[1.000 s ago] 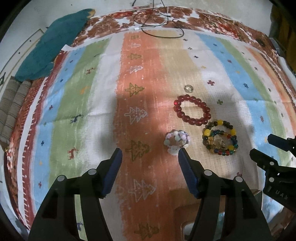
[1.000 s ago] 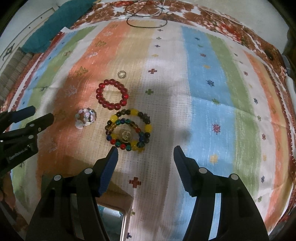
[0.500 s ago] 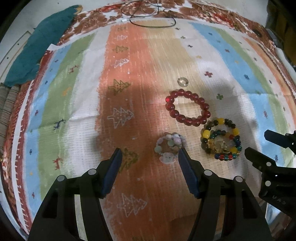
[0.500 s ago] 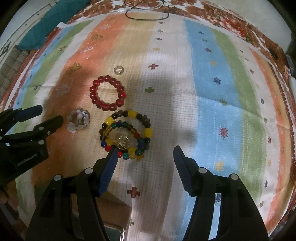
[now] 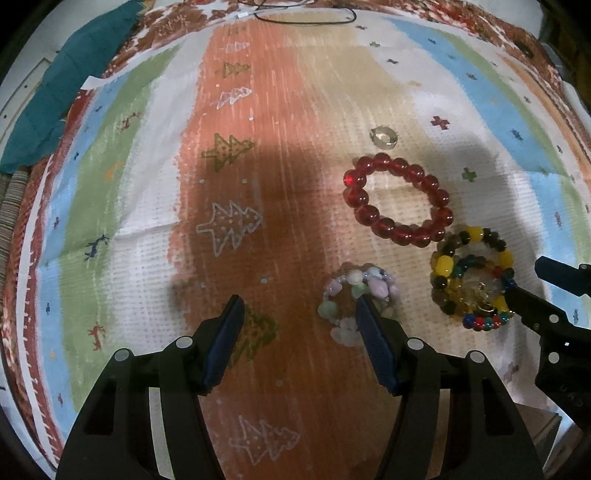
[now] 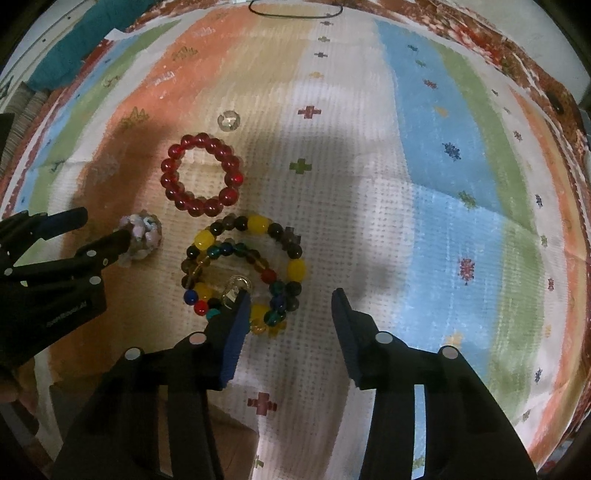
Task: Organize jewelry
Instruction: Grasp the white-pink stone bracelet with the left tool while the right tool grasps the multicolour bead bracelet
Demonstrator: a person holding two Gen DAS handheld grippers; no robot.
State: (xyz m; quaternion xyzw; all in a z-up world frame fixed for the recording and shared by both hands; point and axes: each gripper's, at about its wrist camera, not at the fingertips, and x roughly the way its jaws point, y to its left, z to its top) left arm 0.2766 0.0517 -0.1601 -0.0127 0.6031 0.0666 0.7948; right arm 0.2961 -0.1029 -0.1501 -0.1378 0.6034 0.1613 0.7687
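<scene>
Several pieces of jewelry lie on a striped cloth (image 5: pixel 258 110). They are a red bead bracelet (image 5: pixel 355 180) (image 6: pixel 173 184), a multi-colour bead bracelet (image 5: pixel 443 264) (image 6: pixel 258 225) with a gold charm, a small pastel bracelet (image 5: pixel 332 286) (image 6: pixel 146 232) and a clear ring (image 5: pixel 384 136) (image 6: pixel 228 120). My left gripper (image 5: pixel 298 301) (image 6: pixel 103 225) is open, with its right finger over the pastel bracelet's edge. My right gripper (image 6: pixel 291 295) (image 5: pixel 546 291) hovers low over the multi-colour bracelet. Its jaws are closing, the bracelet's right side lies between them, and the pads do not press on it.
A teal cloth (image 5: pixel 74 74) lies bunched at the far left corner. A black cable (image 5: pixel 306 18) loops along the far edge of the table. The blue and green stripes at the right (image 6: pixel 461 184) carry nothing but printed motifs.
Both grippers have come down closer to the bracelets, which now look larger. The right gripper's jaws have narrowed. The jewelry has not moved.
</scene>
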